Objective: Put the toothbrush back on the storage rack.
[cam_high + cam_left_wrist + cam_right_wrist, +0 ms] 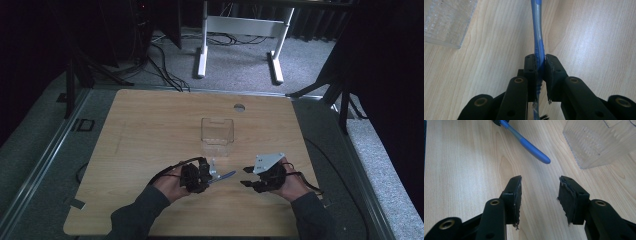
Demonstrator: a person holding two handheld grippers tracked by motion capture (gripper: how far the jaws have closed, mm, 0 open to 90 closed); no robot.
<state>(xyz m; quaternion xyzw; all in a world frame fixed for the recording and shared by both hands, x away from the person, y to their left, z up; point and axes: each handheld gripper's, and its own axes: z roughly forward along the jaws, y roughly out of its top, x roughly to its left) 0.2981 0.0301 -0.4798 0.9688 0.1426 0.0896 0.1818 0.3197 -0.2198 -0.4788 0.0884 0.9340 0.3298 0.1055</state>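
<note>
A blue and grey toothbrush (223, 176) sticks out to the right of my left gripper (206, 175), which is shut on it. In the left gripper view the pads clamp the handle (538, 47), bristles showing near the bottom edge. The handle's rounded blue end (534, 150) points toward my right gripper (540, 186). That gripper (247, 177) is open, with nothing between its jaws, a short way right of the toothbrush tip. A clear plastic box (217, 136) stands on the table just behind both grippers.
The wooden table (150, 125) has bare surface all around the box. A round cable hole (239, 107) lies near the far edge. Beyond the table are a white desk frame (240, 30) and cables on the grey carpet.
</note>
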